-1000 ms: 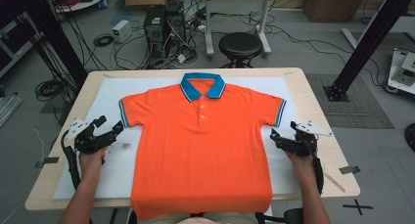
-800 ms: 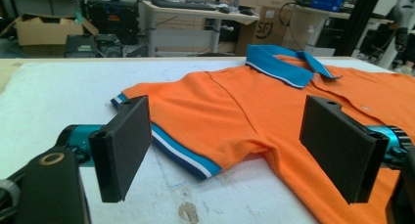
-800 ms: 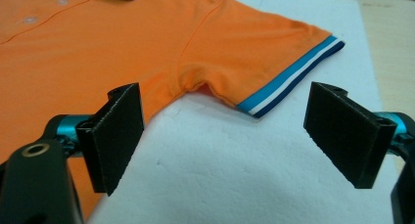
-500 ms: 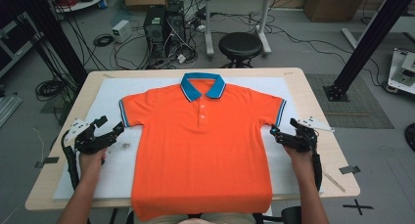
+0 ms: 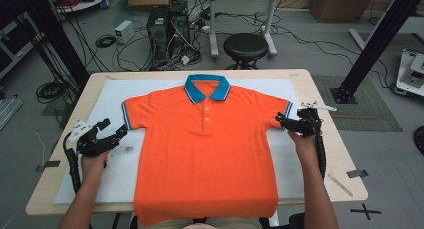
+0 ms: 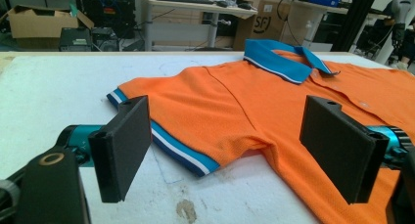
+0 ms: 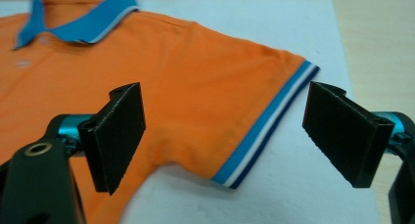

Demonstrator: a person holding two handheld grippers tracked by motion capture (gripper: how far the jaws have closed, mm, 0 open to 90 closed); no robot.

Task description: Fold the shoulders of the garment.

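Shirt (image 5: 210, 154) between grippers, on mat (image 5: 100, 109)

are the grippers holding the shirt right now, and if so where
Nothing is held. The left gripper and right gripper are both open, each aimed at a sleeve of the orange polo shirt.

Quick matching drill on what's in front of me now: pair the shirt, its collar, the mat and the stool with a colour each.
Things:
1. polo shirt
2. collar
3. mat
4. stool

Colours:
A. white
B. black
C. orange
D. blue

Pairs: 1-C, 2-D, 3-A, 4-B
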